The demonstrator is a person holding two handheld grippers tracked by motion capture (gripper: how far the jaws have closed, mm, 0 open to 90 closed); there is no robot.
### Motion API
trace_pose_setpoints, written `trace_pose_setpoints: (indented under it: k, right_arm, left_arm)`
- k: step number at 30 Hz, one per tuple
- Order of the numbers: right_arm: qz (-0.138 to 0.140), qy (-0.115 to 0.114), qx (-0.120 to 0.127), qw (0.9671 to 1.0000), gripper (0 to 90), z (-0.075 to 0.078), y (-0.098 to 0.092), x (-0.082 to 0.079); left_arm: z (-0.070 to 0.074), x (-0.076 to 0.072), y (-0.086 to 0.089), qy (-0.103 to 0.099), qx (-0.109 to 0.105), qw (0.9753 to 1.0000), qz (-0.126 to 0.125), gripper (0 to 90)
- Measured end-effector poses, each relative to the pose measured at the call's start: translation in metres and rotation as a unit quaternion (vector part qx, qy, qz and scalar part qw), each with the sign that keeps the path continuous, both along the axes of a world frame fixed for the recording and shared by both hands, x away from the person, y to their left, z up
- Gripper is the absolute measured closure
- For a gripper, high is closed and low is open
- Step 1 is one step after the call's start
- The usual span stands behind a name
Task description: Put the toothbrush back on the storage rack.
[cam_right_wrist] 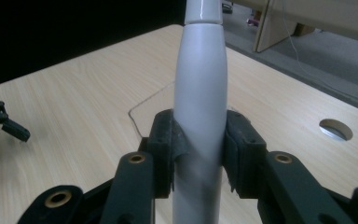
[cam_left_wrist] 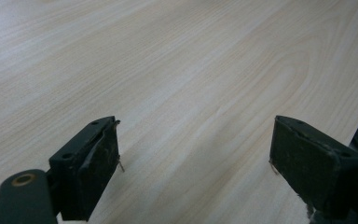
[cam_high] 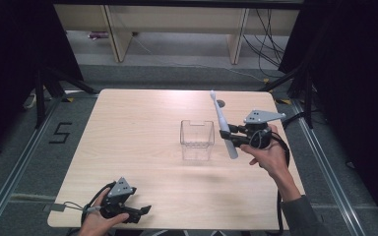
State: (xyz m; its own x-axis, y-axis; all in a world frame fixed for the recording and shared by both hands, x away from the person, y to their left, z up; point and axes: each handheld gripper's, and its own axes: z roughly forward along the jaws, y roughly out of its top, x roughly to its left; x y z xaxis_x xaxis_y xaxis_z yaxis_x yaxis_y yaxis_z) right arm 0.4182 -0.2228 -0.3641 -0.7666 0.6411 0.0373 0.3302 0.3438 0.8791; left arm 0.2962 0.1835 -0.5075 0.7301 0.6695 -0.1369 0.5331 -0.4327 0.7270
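Note:
A white electric toothbrush (cam_high: 223, 124) hangs in the air right of a clear plastic box (cam_high: 197, 139) that stands mid-table. My right gripper (cam_high: 230, 134) is shut on its handle, brush head pointing away and up. In the right gripper view the white handle (cam_right_wrist: 200, 107) sits clamped between both black pads, with the box's clear rim (cam_right_wrist: 140, 109) just behind. My left gripper (cam_high: 145, 210) rests at the table's near-left edge, held by a hand. Its jaws stand wide apart in the left gripper view (cam_left_wrist: 196, 163), nothing but bare wood between them.
The light wooden table (cam_high: 142, 123) has a round cable hole (cam_high: 220, 103) at its far side, also the hole (cam_right_wrist: 335, 129) in the right gripper view. Dark curtains and stands flank the table; wooden furniture legs (cam_high: 118, 34) and cables lie on the floor beyond.

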Motion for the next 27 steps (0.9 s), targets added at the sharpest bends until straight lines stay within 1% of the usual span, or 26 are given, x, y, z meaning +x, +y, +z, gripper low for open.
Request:
trace_pose_setpoints:
  k: [1, 2, 3, 4, 5, 6, 7, 8, 10, 11, 12, 13, 14, 16, 17, 18, 19, 20, 21, 24, 25, 26, 27]
  right_arm:
    - [0.001, -0.007, 0.01, 0.9999, 66.6, 0.0, 0.002, 0.002]
    - [0.004, -0.004, 0.011, 0.9999, 66.6, 0.002, 0.003, 0.003]
    - [-0.001, -0.01, 0.017, 0.9998, 66.6, 0.003, 0.004, 0.005]
    - [-0.001, -0.01, 0.017, 0.9998, 66.6, 0.003, 0.004, 0.005]
    - [0.003, -0.014, 0.024, 0.9996, 66.6, 0.005, 0.008, 0.007]
    - [0.003, -0.014, 0.024, 0.9996, 66.6, 0.005, 0.008, 0.007]
    - [0.006, -0.019, 0.023, 0.9995, 66.6, 0.008, 0.01, 0.011]
    - [-0.002, -0.017, 0.033, 0.9993, 66.6, 0.008, 0.013, 0.011]
    - [0.002, -0.02, 0.035, 0.9992, 66.6, 0.01, 0.016, 0.014]
    - [0.004, -0.027, 0.033, 0.9991, 66.6, 0.011, 0.018, 0.017]
    - [-0.002, -0.024, 0.045, 0.9987, 66.6, 0.011, 0.022, 0.017]
    - [0.008, -0.024, 0.046, 0.9987, 66.6, 0.012, 0.024, 0.019]
    - [0.011, -0.021, 0.043, 0.9988, 66.6, 0.013, 0.027, 0.02]
    - [0.008, -0.024, 0.042, 0.9988, 66.6, 0.014, 0.029, 0.021]
    - [0.011, -0.023, 0.046, 0.9986, 66.6, 0.016, 0.034, 0.025]
    - [0.008, -0.026, 0.041, 0.9988, 66.6, 0.018, 0.035, 0.026]
    - [0.014, -0.026, 0.043, 0.9987, 66.6, 0.018, 0.037, 0.028]
    - [0.01, -0.034, 0.046, 0.9983, 66.6, 0.018, 0.039, 0.03]
    - [0.013, -0.025, 0.049, 0.9984, 66.6, 0.019, 0.042, 0.031]
    - [0.015, -0.023, 0.048, 0.9985, 66.6, 0.019, 0.046, 0.035]
    - [0.015, -0.029, 0.048, 0.9983, 66.6, 0.019, 0.049, 0.039]
    - [0.015, -0.03, 0.044, 0.9985, 66.6, 0.018, 0.051, 0.042]
    - [0.012, -0.024, 0.046, 0.9986, 66.6, 0.017, 0.053, 0.043]
  left_arm:
    - [0.0, 0.0, 0.0, 0.0, 0.0, 1.0, 0.0, 14.9]
    - [0.0, 0.0, 0.0, 0.0, 0.0, 1.0, 0.0, 14.9]
    - [0.0, 0.0, 0.0, 0.0, 0.0, 1.0, 0.0, 14.9]
    - [0.0, 0.0, 0.0, 0.0, 0.0, 1.0, 0.0, 14.9]
    - [0.0, 0.0, 0.0, 0.0, 0.0, 1.0, 0.0, 14.9]
    - [0.0, 0.0, 0.0, 0.0, 0.0, 1.0, 0.0, 14.9]
    - [0.0, 0.0, 0.0, 0.0, 0.0, 1.0, -0.001, 14.9]
    - [0.0, 0.0, 0.0, 0.0, 0.0, 1.0, 0.0, 14.9]
    - [0.0, 0.0, 0.0, 0.001, 0.0, 1.0, -0.001, 14.9]
    - [0.0, 0.0, 0.0, 0.0, 0.0, 1.0, -0.001, 14.9]
    - [0.0, 0.0, 0.0, 0.0, 0.0, 1.0, -0.001, 14.9]
    - [0.0, 0.0, 0.0, 0.0, 0.0, 1.0, -0.001, 14.9]
    - [0.0, 0.0, 0.0, 0.0, 0.0, 1.0, -0.001, 14.9]
    - [0.0, 0.0, 0.0, 0.0, 0.0, 1.0, -0.001, 14.9]
    - [0.0, 0.0, 0.0, -0.001, -0.001, 1.0, -0.001, 14.9]
    - [0.0, 0.0, 0.0, 0.0, -0.001, 1.0, -0.001, 14.9]
    - [0.0, 0.0, 0.0, 0.0, -0.001, 1.0, -0.001, 14.9]
    - [0.0, 0.0, 0.0, 0.0, -0.001, 1.0, -0.001, 14.9]
    - [0.0, -0.001, -0.001, 0.0, -0.006, 1.0, 0.002, 14.9]
    - [0.0, -0.001, -0.001, -0.001, -0.006, 1.0, 0.002, 14.9]
    - [0.0, -0.001, -0.001, -0.001, -0.007, 1.0, 0.002, 14.9]
    - [0.0, -0.001, -0.001, -0.001, -0.006, 1.0, 0.001, 14.9]
    - [0.0, -0.001, -0.001, -0.001, -0.007, 1.0, 0.001, 14.9]
